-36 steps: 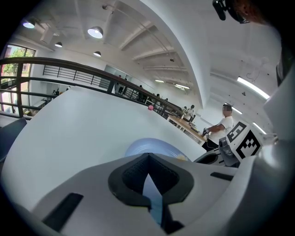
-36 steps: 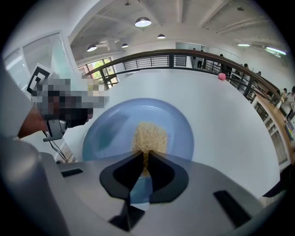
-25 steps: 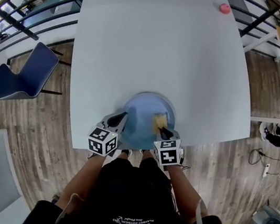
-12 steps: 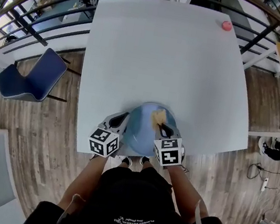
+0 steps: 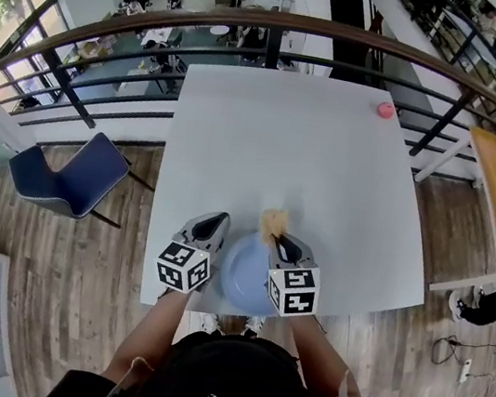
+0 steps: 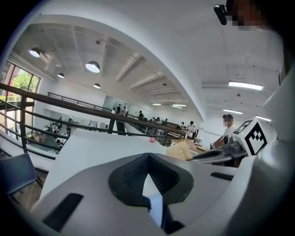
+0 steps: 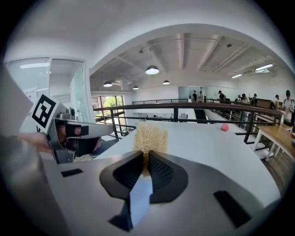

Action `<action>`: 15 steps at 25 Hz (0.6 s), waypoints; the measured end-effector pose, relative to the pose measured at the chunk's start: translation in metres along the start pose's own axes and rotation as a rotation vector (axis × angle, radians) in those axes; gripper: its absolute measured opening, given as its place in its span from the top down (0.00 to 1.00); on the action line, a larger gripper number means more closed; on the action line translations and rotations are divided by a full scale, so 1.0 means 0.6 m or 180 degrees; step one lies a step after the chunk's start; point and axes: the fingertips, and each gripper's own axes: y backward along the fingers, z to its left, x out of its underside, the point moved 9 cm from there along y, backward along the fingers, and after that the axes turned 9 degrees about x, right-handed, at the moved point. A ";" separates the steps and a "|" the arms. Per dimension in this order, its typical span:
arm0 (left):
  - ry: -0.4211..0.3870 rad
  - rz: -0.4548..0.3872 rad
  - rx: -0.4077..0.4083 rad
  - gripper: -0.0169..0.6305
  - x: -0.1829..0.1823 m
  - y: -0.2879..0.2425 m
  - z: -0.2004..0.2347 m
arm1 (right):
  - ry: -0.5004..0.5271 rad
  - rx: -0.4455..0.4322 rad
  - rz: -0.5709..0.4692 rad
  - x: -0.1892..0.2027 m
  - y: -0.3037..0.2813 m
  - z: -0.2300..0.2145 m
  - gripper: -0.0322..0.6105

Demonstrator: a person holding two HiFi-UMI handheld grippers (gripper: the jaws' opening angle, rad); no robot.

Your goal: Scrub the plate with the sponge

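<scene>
At the far left of the head view we note a blue chair [image 5: 68,174] on the wooden floor, apart from the white table [image 5: 285,143].

The left gripper [image 5: 216,220] sits over the near part of the table, just left of the plate. In the left gripper view its pads are pressed together at the tips, and we see nothing held between them.

The blue plate [image 5: 239,281] lies at the near edge of the table, between the two grippers. We cannot tell whether its near rim overhangs the edge.

The right gripper [image 5: 277,237] sits at the plate's right side. In the right gripper view its fingers pinch the lower end of the sponge [image 7: 150,137], a tan, fibrous pad that stands up beyond the fingertips. In the head view the sponge appears at the plate's far rim, toward its right side. We cannot tell whether it touches the plate or the table.

A small pink ball [image 5: 385,110] rests near the far right corner of the table, well apart from the plate.
</scene>
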 end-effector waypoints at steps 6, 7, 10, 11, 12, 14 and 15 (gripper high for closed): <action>-0.0228 -0.0241 0.0056 0.96 -0.065 0.022 -0.019 | -0.0006 -0.0029 -0.0454 -0.069 0.033 0.009 0.88; -0.0270 -0.0279 0.0059 0.96 -0.078 0.025 -0.024 | 0.0007 -0.0023 -0.0522 -0.082 0.041 0.008 0.88; -0.0371 -0.0381 0.0074 0.96 -0.113 0.038 -0.043 | 0.0037 0.0010 -0.0701 -0.114 0.070 0.002 0.88; -0.0391 -0.0405 0.0080 0.96 -0.120 0.043 -0.050 | 0.0045 0.0019 -0.0748 -0.121 0.079 0.001 0.88; -0.0407 -0.0424 0.0086 0.96 -0.126 0.046 -0.055 | 0.0050 0.0025 -0.0791 -0.128 0.087 -0.001 0.88; -0.0431 -0.0452 0.0092 0.96 -0.135 0.051 -0.063 | 0.0060 0.0039 -0.0870 -0.138 0.099 -0.005 0.88; -0.0441 -0.0466 0.0092 0.96 -0.139 0.053 -0.067 | 0.0063 0.0044 -0.0910 -0.143 0.103 -0.007 0.88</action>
